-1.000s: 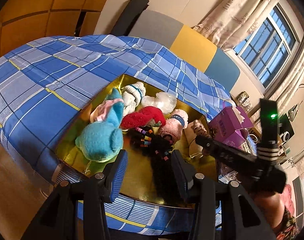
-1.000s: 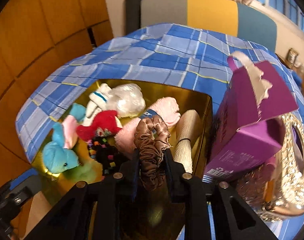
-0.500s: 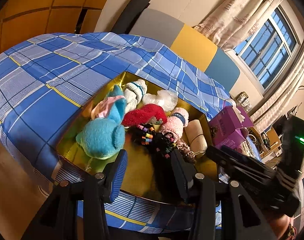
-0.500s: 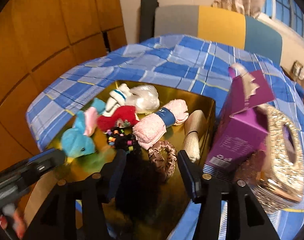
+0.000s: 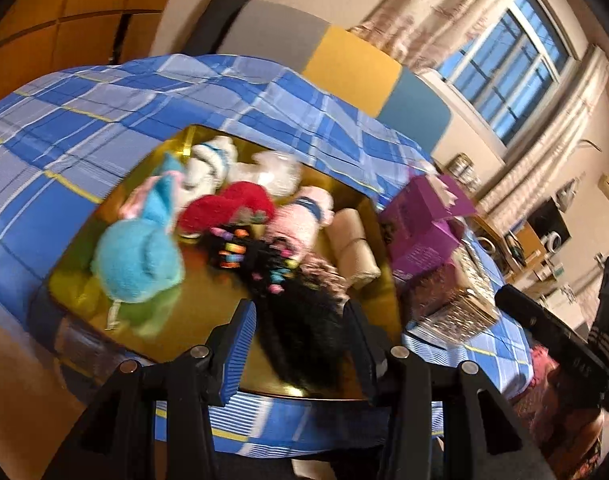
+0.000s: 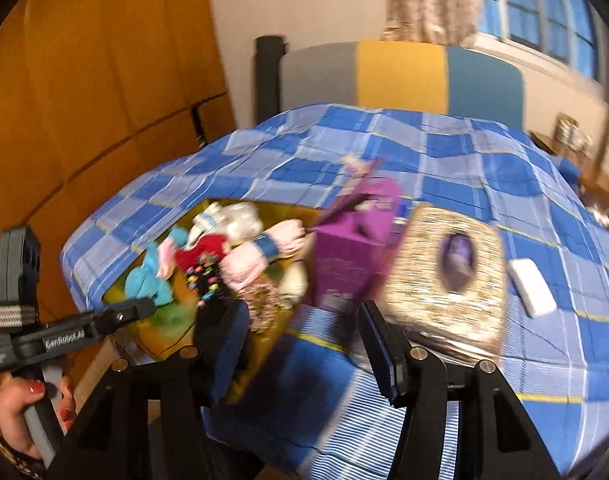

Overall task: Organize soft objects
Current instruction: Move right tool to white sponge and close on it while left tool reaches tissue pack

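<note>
A gold tray [image 5: 176, 304] [image 6: 176, 332] on the blue plaid cloth holds soft things: a turquoise plush [image 5: 140, 256] [image 6: 144, 280], a red plush [image 5: 228, 208], a pink rolled towel [image 5: 300, 220] [image 6: 256, 256], a beige roll [image 5: 356, 248], a white sock [image 5: 208, 164], a black hair tie with coloured beads [image 5: 244, 252] and a brown scrunchie [image 5: 328, 276] [image 6: 264, 304]. My left gripper [image 5: 300, 344] is open and empty over the tray's near edge. My right gripper [image 6: 304, 352] is open and empty, back from the table's front edge.
A purple box [image 5: 420, 224] [image 6: 352, 248] and a glittery gold tissue box [image 5: 460, 300] [image 6: 444, 272] stand right of the tray. A white flat object [image 6: 532, 288] lies further right. A colour-block headboard [image 6: 400, 76] and wooden panels [image 6: 84, 80] stand behind.
My right gripper opened, left the brown scrunchie in the tray and drew back and to the right. The left gripper stayed open and shifted a little.
</note>
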Demonstrator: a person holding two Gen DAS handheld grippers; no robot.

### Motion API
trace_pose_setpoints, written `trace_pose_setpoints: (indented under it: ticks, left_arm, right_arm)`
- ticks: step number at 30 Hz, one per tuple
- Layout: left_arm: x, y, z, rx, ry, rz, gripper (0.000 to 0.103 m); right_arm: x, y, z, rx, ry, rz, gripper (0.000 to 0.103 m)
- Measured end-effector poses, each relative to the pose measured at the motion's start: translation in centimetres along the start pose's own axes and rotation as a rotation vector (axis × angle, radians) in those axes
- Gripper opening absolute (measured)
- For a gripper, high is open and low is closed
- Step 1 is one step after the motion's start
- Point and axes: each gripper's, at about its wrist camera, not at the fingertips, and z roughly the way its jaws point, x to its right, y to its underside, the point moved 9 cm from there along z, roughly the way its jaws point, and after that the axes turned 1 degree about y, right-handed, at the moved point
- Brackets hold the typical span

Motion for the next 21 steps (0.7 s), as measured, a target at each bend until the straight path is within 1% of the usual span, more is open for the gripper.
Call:
trace_pose_setpoints:
  ticks: [2, 3, 4, 5, 7, 9, 13, 14, 17, 19, 21]
  left_arm:
    - [1.4, 0.1, 0.1, 0.000, 0.041, 0.025, 0.046]
    - [2.0, 0.1, 0.2, -0.001, 0.049, 0.036, 0.046]
    - [2.5, 0.2, 0.2, -0.004, 0.058, 0.047, 0.046]
    - [3.1, 0.2, 0.3, -0.006, 0.065, 0.057, 0.046]
    - [4.0, 0.3, 0.5, -0.017, 0.071, 0.077, 0.046]
    - [4.8, 0.5, 0.8, -0.025, 0.077, 0.090, 0.047]
    - [5.7, 1.0, 1.4, -0.041, 0.079, 0.103, 0.047]
    - [5.9, 1.1, 1.4, -0.045, 0.077, 0.107, 0.047]
    - [6.7, 1.3, 1.7, -0.053, 0.072, 0.120, 0.047]
    - [7.3, 1.3, 1.8, -0.057, 0.072, 0.127, 0.047]
    - [7.7, 1.2, 2.0, -0.063, 0.070, 0.134, 0.047]
  right_arm:
    - [2.2, -0.3, -1.4, 0.040, -0.001, 0.047, 0.059]
    - [3.3, -0.5, -2.1, 0.062, 0.008, 0.063, 0.060]
    - [4.2, -0.7, -2.7, 0.082, 0.021, 0.074, 0.062]
    - [6.0, -0.9, -3.6, 0.113, 0.051, 0.088, 0.067]
    - [8.4, -1.2, -4.5, 0.145, 0.100, 0.104, 0.073]
    - [11.9, -1.3, -5.2, 0.159, 0.159, 0.131, 0.073]
    - [19.0, -1.2, -4.3, 0.122, 0.260, 0.223, 0.073]
    - [21.3, -1.0, -3.6, 0.093, 0.296, 0.240, 0.073]
    - [26.0, -0.7, -1.4, 0.017, 0.367, 0.228, 0.073]
    - [28.2, -0.3, 0.0, -0.025, 0.392, 0.217, 0.073]
    - [30.1, 0.0, 2.0, -0.076, 0.390, 0.206, 0.073]
